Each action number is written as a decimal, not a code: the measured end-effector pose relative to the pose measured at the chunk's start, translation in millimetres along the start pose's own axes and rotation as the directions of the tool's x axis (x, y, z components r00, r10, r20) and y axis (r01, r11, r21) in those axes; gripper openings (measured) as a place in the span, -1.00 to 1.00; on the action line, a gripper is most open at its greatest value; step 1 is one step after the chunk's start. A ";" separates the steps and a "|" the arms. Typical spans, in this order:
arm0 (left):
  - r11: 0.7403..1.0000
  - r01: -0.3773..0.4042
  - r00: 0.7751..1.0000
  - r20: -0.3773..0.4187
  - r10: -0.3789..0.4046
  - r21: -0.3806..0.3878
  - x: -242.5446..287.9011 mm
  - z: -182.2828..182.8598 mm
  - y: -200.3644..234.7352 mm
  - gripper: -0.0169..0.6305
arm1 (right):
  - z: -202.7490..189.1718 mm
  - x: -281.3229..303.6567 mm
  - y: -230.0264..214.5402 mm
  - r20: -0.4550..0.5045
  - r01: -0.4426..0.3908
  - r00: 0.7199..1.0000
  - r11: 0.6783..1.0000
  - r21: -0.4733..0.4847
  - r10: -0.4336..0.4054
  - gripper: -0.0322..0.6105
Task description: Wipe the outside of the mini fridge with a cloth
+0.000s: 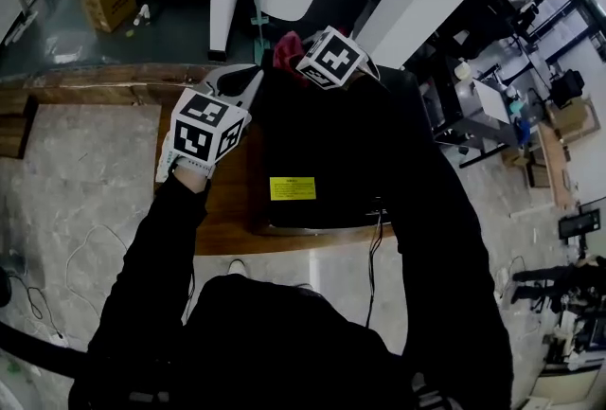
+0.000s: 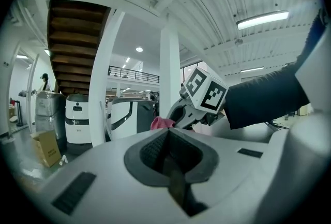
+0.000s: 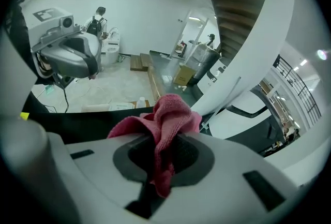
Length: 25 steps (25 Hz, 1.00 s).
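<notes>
Likely wiping mini fridge (image 1: 331, 143) top, far edge | right hand-held gripper (image 3: 163, 158) clamps pink cloth (image 3: 165, 114) | left hand-held gripper (image 2: 168, 153) closed, empty | next: sweep cloth across.

Pink cloth (image 3: 166, 113), black mini fridge (image 1: 303, 148), yellow label (image 1: 293, 188)

Looking steeply down from the head onto the mini fridge (image 1: 322, 143), and from close behind each pair of jaws outward, with the pink cloth (image 3: 165, 114) in all three.
</notes>
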State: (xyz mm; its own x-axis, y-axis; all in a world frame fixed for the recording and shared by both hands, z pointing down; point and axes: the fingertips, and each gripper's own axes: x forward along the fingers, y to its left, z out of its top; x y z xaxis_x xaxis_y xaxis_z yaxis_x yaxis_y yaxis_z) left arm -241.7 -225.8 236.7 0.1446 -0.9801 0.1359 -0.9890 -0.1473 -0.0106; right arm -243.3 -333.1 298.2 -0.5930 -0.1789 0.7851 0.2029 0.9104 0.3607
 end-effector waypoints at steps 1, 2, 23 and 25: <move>1.000 0.003 1.000 -0.001 -0.003 -0.002 -2.4 -3.4 -1.1 -0.93 | -0.8 -0.8 1.3 0.009 -0.002 1.000 1.000 0.014 0.002 -0.74; 1.000 0.006 1.000 0.001 -0.006 -0.007 -5.1 -6.0 -2.5 -0.93 | -1.5 -2.1 3.0 0.018 -0.006 1.000 1.000 0.028 0.006 -0.75; 0.997 -0.076 0.997 0.001 0.076 0.022 -105.0 -16.6 -145.1 -0.93 | -41.7 -119.6 207.8 0.159 -0.201 0.965 0.978 -0.050 0.207 -0.75; 0.995 -0.091 0.996 0.011 0.090 0.031 -113.9 -10.4 -162.1 -0.93 | -49.9 -134.6 231.3 0.155 -0.240 0.957 0.969 -0.064 0.247 -0.75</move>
State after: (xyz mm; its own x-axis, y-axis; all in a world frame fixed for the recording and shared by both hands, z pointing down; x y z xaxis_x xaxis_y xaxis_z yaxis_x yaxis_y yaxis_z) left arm -98.2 -88.9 233.3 0.0548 -0.9908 0.1236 -0.9967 -0.0618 -0.0533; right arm -77.7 -117.1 301.1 -0.6375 0.1117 0.7623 0.3889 0.9008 0.1932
